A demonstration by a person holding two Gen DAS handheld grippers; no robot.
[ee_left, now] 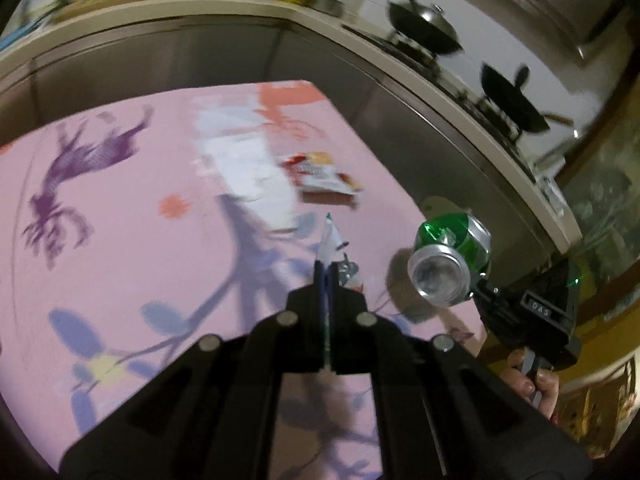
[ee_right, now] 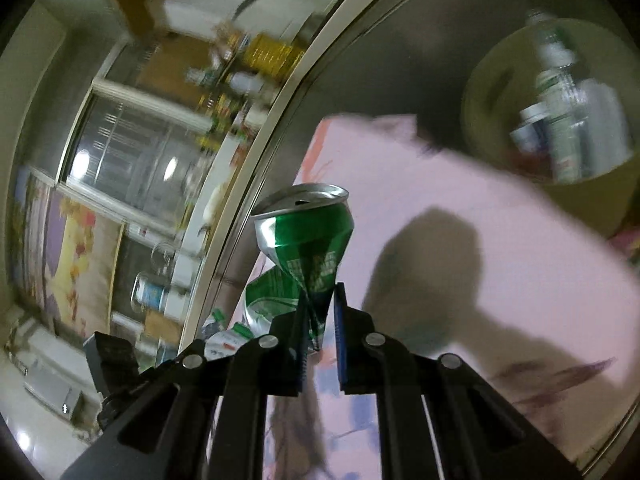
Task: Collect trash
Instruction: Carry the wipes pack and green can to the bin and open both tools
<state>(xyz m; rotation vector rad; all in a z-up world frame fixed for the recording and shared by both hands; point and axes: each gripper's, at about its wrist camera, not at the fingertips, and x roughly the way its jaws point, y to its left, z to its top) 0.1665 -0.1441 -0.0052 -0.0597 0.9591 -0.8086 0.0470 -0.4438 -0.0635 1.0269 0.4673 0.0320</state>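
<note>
My left gripper (ee_left: 326, 268) is shut on a thin white and green wrapper (ee_left: 331, 240) and holds it above the pink patterned mat (ee_left: 140, 200). My right gripper (ee_right: 320, 300) is shut on a crushed green can (ee_right: 308, 240), gripped at its pinched middle, lifted above the mat (ee_right: 480, 208). The can also shows in the left wrist view (ee_left: 452, 256), to the right of the left gripper. A red and white snack packet (ee_left: 320, 172) lies on the mat ahead. A round bin (ee_right: 548, 100) with plastic bottles (ee_right: 560, 92) inside stands at the mat's far right corner.
A long counter (ee_left: 400, 64) with cabinet fronts curves behind the mat. Two black woks (ee_left: 428, 28) sit on the stove. A white paper sheet (ee_left: 244, 160) lies on the mat. Shelves with jars (ee_right: 160, 280) show on the left.
</note>
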